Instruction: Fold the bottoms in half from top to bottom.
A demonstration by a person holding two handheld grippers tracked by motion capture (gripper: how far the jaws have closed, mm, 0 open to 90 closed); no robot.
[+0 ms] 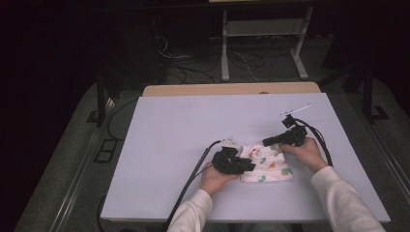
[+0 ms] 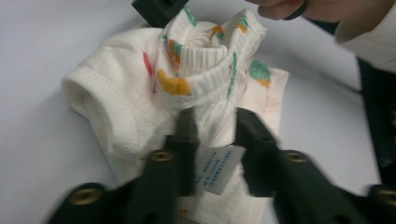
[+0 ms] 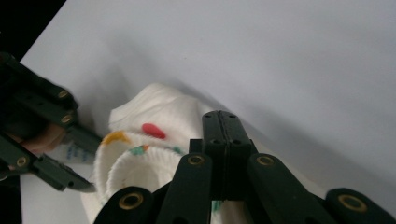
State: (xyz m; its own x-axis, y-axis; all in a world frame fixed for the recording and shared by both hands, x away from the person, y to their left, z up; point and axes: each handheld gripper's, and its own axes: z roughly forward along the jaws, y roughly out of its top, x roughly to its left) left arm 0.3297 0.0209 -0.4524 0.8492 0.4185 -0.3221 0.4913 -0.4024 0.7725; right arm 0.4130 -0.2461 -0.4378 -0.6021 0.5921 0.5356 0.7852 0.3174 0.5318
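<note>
The care label [image 2: 218,169] print was too blurred to read. At six o'clock in the left gripper view, the left tongs [image 2: 215,135] hid the garment [image 2: 140,93] beneath their arms, and the lower edge cut both off. The right tongs [image 3: 219,126] covered whatever cloth they pinched.

We see a pale lavender-grey bench [image 1: 183,145] with a wooden edge along its far side. On it lies one small white garment [image 1: 267,166] with coloured prints, seemingly folded, near the bench's front edge.
</note>
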